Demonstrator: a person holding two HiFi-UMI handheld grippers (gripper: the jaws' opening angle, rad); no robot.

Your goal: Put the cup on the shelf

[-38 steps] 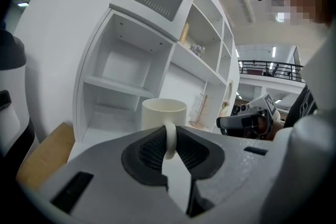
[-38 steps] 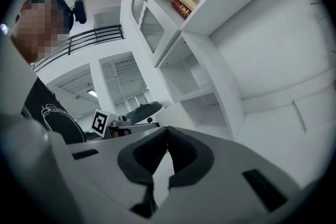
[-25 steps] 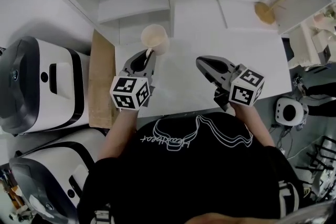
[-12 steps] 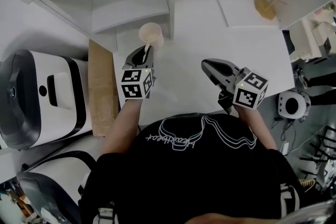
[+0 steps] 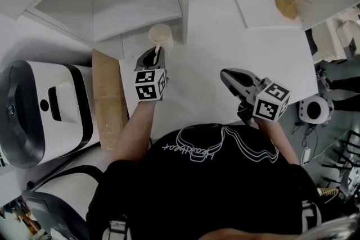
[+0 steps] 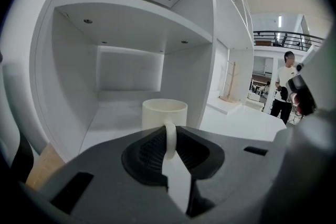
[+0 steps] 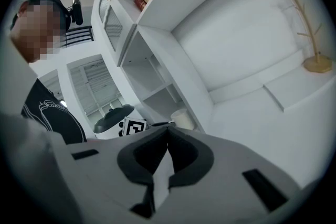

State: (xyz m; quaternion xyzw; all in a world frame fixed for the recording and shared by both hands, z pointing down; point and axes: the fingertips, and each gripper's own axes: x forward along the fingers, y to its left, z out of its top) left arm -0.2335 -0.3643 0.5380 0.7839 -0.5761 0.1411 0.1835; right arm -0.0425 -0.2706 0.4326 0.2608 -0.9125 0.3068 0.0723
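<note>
Moved: left claw [image 6: 170, 136] and cup [image 6: 164, 111] edged nearer the shelf [image 6: 134, 10] | grip: clamped on cup's handle | cup: upright, bench [image 5: 225, 36] far-left corner, at lower bay's mouth | right claw [image 7: 168, 131]: together, empty | step: carry-in | next: probably push forward, lower, release
</note>
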